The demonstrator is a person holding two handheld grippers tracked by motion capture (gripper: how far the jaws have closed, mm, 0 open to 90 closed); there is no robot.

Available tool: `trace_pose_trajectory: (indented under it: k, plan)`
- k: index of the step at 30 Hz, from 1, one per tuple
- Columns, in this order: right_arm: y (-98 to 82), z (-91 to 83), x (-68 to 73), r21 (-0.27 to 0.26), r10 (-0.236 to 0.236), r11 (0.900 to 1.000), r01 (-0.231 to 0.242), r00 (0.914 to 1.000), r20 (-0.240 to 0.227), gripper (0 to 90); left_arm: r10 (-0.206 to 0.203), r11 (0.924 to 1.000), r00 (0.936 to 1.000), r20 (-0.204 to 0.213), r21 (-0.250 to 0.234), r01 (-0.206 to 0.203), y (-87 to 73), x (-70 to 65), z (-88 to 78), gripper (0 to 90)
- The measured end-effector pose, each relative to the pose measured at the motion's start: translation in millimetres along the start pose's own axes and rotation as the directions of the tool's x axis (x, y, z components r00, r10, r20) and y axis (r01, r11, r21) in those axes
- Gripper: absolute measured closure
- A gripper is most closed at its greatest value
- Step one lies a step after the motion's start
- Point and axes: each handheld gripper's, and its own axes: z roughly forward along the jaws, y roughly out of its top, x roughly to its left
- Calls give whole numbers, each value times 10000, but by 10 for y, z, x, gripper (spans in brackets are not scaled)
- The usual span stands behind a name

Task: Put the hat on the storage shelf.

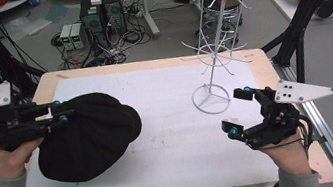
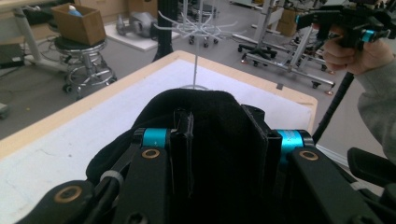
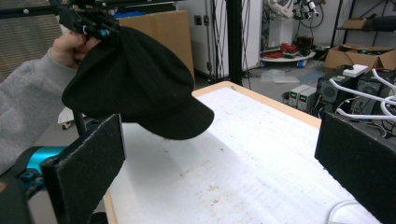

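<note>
High view, item one: left gripper (image 1: 59, 115), at nine o'clock on the table (image 1: 150, 64), jaws clamped narrow on the rear edge of the black cap (image 1: 88, 136). I held the cap by its back so the crown and brim hung free, which I judged the sensible grip for carrying it to a hook.

Item two: the cap itself, lifted clear of the white mat (image 1: 186, 136), as the right gripper view (image 3: 135, 84) showed, with mat visible beneath the brim. Its long axis ran from the clamped rear toward the brim; the brim pointed toward three o'clock, at the table's centre, and drooped slightly downward.

Item three: right gripper (image 1: 238, 112), at four o'clock, jaws spread wide and empty; I kept it back, I reckon, ready to steady the cap or the stand.

Item four: white wire rack (image 1: 217, 29), upright at one o'clock, well apart from the cap, prongs bare.
</note>
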Motion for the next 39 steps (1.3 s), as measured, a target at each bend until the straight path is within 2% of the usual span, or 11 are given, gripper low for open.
trace_pose_trajectory:
  k: [3, 8, 9, 12, 18, 25, 33, 39]
  plan:
    - [0, -4, -1, 13, 11, 10000, -11, 10000, -1, 8, -44, 9997, 10000, 60, -244, 46, 50, 15, -2, 663]
    - [-6, 6, -8, 32, 28, 10000, -28, 10000, -9, 8, -222, 9995, 9997, 123, -215, 225, 119, 80, 5, 663]
    - [-6, 9, -9, 31, 26, 10000, -26, 10000, -26, 8, -402, 9981, 9985, 364, -443, 418, 140, 123, -2, 663]
    - [-7, 13, -10, 35, 14, 10000, -14, 10000, -49, 8, -463, 9965, 9977, 492, -677, 496, 161, 161, -17, 663]
    - [-24, 25, -35, 65, 90, 9999, -89, 9999, -76, 8, -271, 9972, 9993, 255, -691, 288, 299, 161, -38, 664]
    - [-44, 43, -58, 107, 183, 9998, -182, 9997, -144, 8, -128, 9978, 9997, 183, -642, 140, 451, 147, -35, 666]
    - [-67, 93, -80, 306, 277, 9992, -270, 9993, -258, 8, 80, 9989, 9994, 331, -474, -64, 644, 163, 14, 669]
    - [-73, 60, -97, 153, 287, 9995, -284, 9993, -235, 8, 133, 9983, 9989, 458, -573, -107, 793, 154, 66, 669]
